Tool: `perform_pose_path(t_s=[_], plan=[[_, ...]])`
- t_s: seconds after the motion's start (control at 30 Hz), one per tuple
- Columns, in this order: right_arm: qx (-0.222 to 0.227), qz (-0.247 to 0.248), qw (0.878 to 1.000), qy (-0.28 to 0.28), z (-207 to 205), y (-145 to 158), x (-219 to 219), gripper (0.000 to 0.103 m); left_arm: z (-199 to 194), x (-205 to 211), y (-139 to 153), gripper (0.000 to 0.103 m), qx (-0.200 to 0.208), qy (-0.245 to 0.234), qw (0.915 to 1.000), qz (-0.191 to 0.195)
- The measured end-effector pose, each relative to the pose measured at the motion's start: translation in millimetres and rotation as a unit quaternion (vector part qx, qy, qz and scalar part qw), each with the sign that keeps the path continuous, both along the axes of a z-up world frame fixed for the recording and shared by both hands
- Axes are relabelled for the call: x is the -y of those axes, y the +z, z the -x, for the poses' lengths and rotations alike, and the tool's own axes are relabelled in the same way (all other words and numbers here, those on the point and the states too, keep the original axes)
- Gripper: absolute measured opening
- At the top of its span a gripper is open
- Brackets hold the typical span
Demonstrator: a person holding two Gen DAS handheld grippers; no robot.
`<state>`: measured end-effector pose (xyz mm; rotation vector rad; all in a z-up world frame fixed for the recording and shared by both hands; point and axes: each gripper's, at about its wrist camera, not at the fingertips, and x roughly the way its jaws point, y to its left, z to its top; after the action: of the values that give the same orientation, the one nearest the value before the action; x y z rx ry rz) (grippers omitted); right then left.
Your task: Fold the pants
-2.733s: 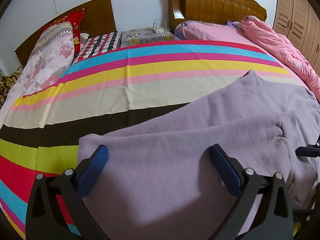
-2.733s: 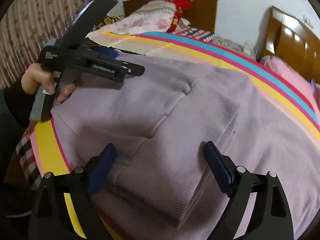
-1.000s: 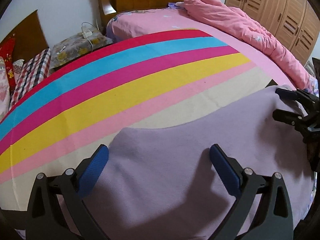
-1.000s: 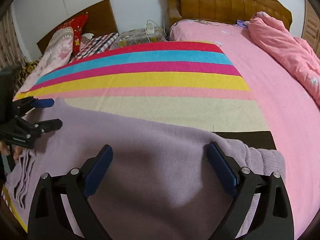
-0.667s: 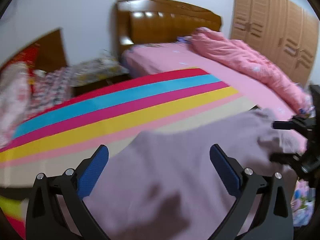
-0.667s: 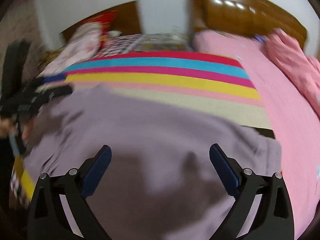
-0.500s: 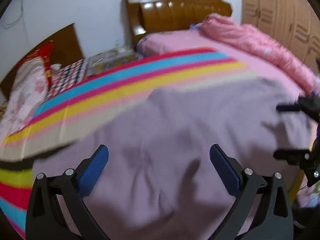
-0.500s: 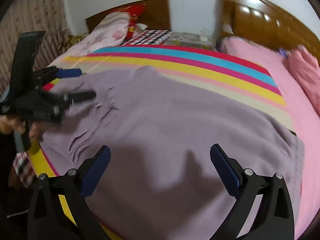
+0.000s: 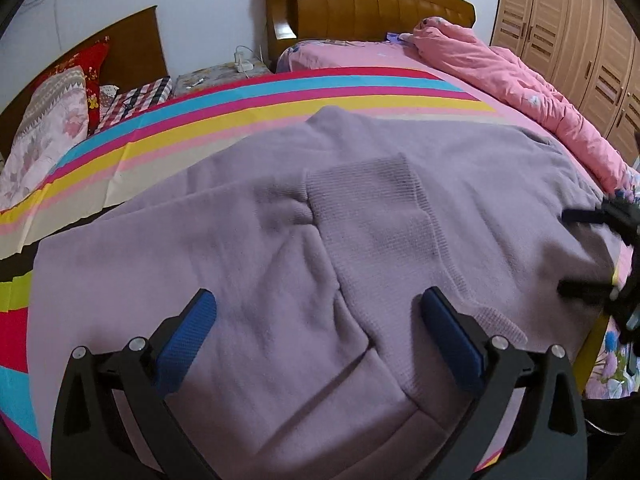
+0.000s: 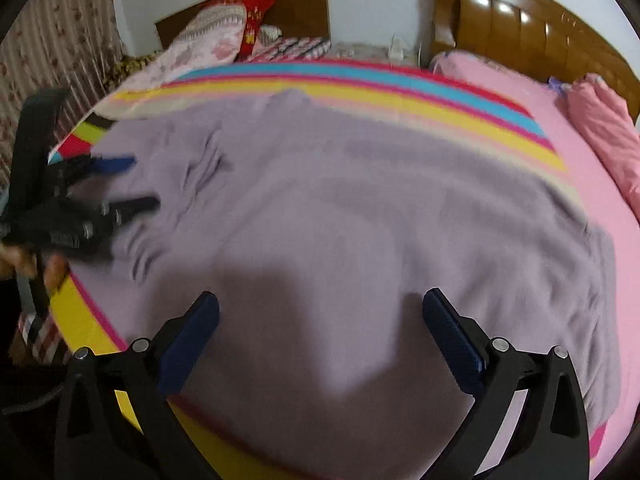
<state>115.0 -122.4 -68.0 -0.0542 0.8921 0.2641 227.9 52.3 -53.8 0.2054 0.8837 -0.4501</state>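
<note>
Pants: lilac pants point(image 9: 304, 240) lie spread on the striped sheet point(image 9: 248, 96), directly ahead of both grippers.
Left gripper point(image 9: 316, 320): jaws apart, nothing between them.
Right gripper point(image 10: 320, 320): jaws just opened wide, empty.
Progress: a ribbed cuff point(image 9: 372, 204) lies folded across the middle; further folds probably remain.

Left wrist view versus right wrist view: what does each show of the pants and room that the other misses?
Only the left wrist view shows the ribbed cuff folded onto the pants, and the wardrobe. Only the right wrist view shows the curtain and the hand holding the left gripper. Both show the striped sheet, the pink quilt and the headboard. Each view also catches the other gripper, and both the left and the right gripper are open and empty.
</note>
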Motion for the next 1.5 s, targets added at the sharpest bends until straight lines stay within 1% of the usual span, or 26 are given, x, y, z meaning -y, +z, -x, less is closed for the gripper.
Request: perform_pose_path(t_s=[0.03, 0.13, 0.2, 0.23, 0.27, 0.33, 0.37, 0.43, 0.47, 0.5, 0.57, 0.63, 0.73, 0.8, 0.83, 0.9, 0.93, 1.0, 1.03, 1.1, 1.17, 1.2, 1.23, 1.27, 1.4, 1.5], plan=[[0.009, -0.009, 1.000, 0.000, 7.2, -3.2, 3.5, 0.099, 0.3, -0.1, 0.0, 0.102, 0.000, 0.000, 1.0000, 0.000], [0.016, -0.010, 1.000, -0.016, 16.8, 5.8, 8.7, 0.098, -0.2, 1.2, 0.4, 0.102, 0.000, 0.000, 1.0000, 0.000], [0.060, -0.052, 0.996, -0.044, 38.5, 21.2, 29.6, 0.098, -0.2, 1.0, 0.1, 0.102, 0.000, 0.000, 1.0000, 0.000], [0.082, -0.078, 0.991, -0.066, 49.8, 27.0, 44.3, 0.098, -0.3, 1.0, 0.3, 0.102, 0.000, 0.000, 1.0000, 0.000], [0.097, -0.112, 0.984, -0.104, 62.3, 31.2, 67.3, 0.098, -0.2, 0.9, 0.3, 0.102, 0.000, 0.000, 1.0000, 0.000], [0.095, -0.172, 0.965, -0.175, 80.8, 28.6, 110.9, 0.098, 0.0, 0.5, 0.0, 0.102, 0.000, 0.000, 1.0000, 0.000], [0.087, -0.212, 0.950, -0.212, 91.7, 23.2, 135.9, 0.098, 0.2, 0.6, 0.0, 0.102, 0.000, 0.000, 1.0000, 0.000], [0.074, -0.276, 0.926, -0.248, 109.0, 10.8, 168.9, 0.096, 0.5, 0.8, -0.1, 0.102, 0.000, 0.000, 1.0000, 0.000], [0.068, -0.285, 0.921, -0.256, 112.5, 6.4, 175.0, 0.094, 0.2, 0.7, 0.0, 0.102, 0.000, 0.000, 1.0000, 0.000], [0.060, -0.285, 0.919, -0.266, 114.7, 2.0, 179.6, 0.090, 0.3, 0.8, 0.0, 0.102, 0.000, 0.000, 1.0000, 0.000], [0.040, -0.281, 0.918, -0.277, 111.4, -8.1, 183.8, 0.085, 0.2, 0.8, 0.0, 0.102, 0.000, 0.000, 1.0000, -0.001], [0.036, -0.298, 0.914, -0.274, 104.3, -12.1, 187.2, 0.080, 0.3, 0.5, -0.1, 0.102, 0.000, 0.000, 1.0000, -0.001], [0.030, -0.293, 0.916, -0.271, 86.7, -11.3, 185.9, 0.080, 0.4, 0.7, -0.1, 0.102, 0.001, 0.000, 1.0000, -0.001], [-0.002, -0.290, 0.914, -0.282, 74.0, -15.2, 188.3, 0.080, 0.1, 0.6, 0.0, 0.102, 0.000, 0.000, 1.0000, 0.000], [-0.006, -0.289, 0.913, -0.286, 74.4, -13.6, 187.7, 0.080, 0.1, 0.7, 0.0, 0.102, 0.000, 0.000, 1.0000, 0.000], [-0.033, -0.293, 0.911, -0.287, 71.8, -13.2, 186.2, 0.080, 0.3, 0.6, 0.2, 0.102, 0.000, 0.000, 1.0000, 0.000], [-0.041, -0.307, 0.908, -0.283, 73.6, -13.8, 184.4, 0.080, 0.2, 0.9, 0.1, 0.102, 0.000, 0.000, 1.0000, 0.000], [-0.061, -0.356, 0.892, -0.271, 72.8, -19.3, 184.8, 0.080, 0.3, 0.8, 0.0, 0.102, 0.000, 0.000, 1.0000, 0.000], [-0.063, -0.373, 0.887, -0.266, 73.3, -21.4, 184.9, 0.080, 0.2, 1.0, 0.5, 0.102, -0.001, 0.000, 1.0000, 0.000], [-0.048, -0.396, 0.876, -0.270, 72.8, -25.5, 190.2, 0.080, -1.0, 1.2, 0.1, 0.102, -0.001, 0.000, 1.0000, 0.001], [-0.033, -0.419, 0.860, -0.289, 74.1, -28.9, 196.1, 0.079, -1.0, 1.2, 0.0, 0.102, -0.001, 0.000, 1.0000, 0.001], [-0.029, -0.424, 0.855, -0.298, 74.1, -30.0, 196.9, 0.078, -1.0, 1.2, 0.1, 0.102, -0.001, 0.000, 1.0000, 0.001], [-0.025, -0.419, 0.855, -0.305, 73.7, -29.3, 194.6, 0.078, -1.0, 1.1, 0.1, 0.102, -0.001, 0.000, 1.0000, 0.000], [-0.024, -0.409, 0.858, -0.309, 73.6, -28.1, 192.0, 0.077, -0.9, 1.1, 0.1, 0.102, -0.001, 0.000, 1.0000, 0.000], [-0.019, -0.340, 0.883, -0.324, 79.9, -21.6, 178.2, 0.066, -0.8, 1.2, 0.0, 0.102, -0.001, 0.000, 1.0000, 0.000], [-0.017, -0.319, 0.890, -0.326, 76.7, -19.5, 173.7, 0.066, -1.0, 1.1, 0.0, 0.102, -0.001, 0.000, 1.0000, 0.001]])
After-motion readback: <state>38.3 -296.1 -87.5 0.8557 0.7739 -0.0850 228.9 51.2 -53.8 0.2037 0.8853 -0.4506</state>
